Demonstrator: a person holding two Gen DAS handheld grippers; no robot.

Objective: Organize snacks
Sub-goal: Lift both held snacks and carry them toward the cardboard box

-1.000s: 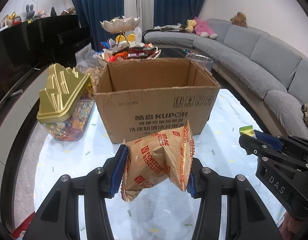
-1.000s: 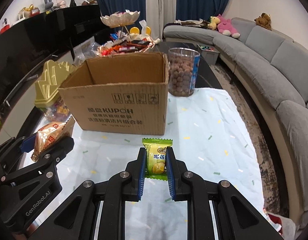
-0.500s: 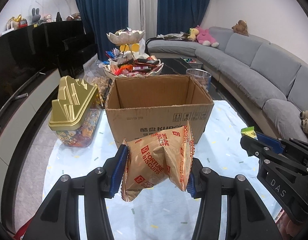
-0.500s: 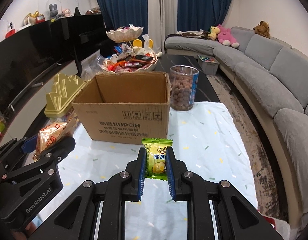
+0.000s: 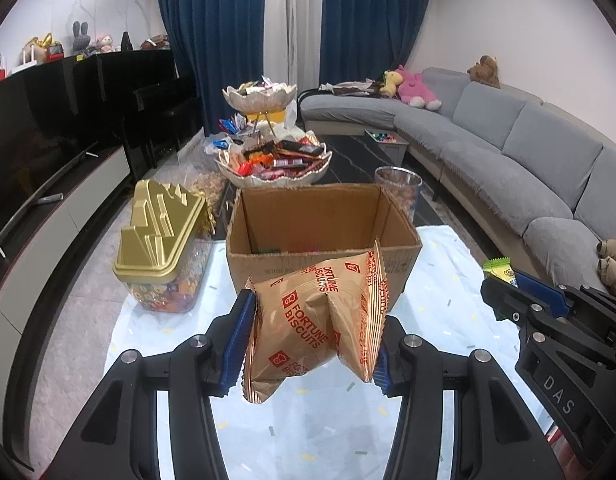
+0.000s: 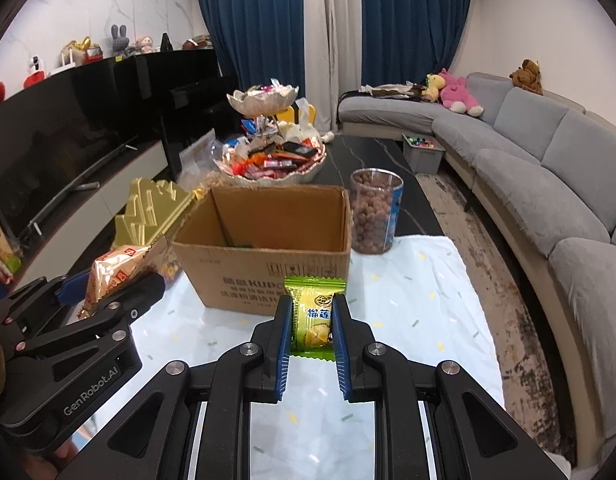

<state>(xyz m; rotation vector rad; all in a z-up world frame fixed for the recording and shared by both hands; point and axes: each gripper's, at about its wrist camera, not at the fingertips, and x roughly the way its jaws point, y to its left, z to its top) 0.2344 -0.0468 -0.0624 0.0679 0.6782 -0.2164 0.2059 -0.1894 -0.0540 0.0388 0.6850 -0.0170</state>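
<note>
Through the left wrist camera, your left gripper (image 5: 313, 332) is clamping an orange biscuit packet (image 5: 319, 320) between its blue pads, holding it in the air in front of the open cardboard box (image 5: 323, 240). The box is sitting on a pale tablecloth (image 5: 447, 280), with a gold-lidded jar (image 5: 160, 248) just beside it on the left. At the right edge, your right gripper (image 5: 503, 284) is pinching a small green sweet packet (image 5: 497, 269).

Through the right wrist camera, your right gripper (image 6: 311, 328) is squeezing the green sweet packet (image 6: 312, 316) upright between nearly closed pads, above the cloth and near the box's (image 6: 268, 256) front wall. A clear tub of brown balls (image 6: 375, 212) is standing just beside the box's right rear corner. Your left gripper (image 6: 108, 292) is gripping the biscuit packet (image 6: 116, 268) at left.
</note>
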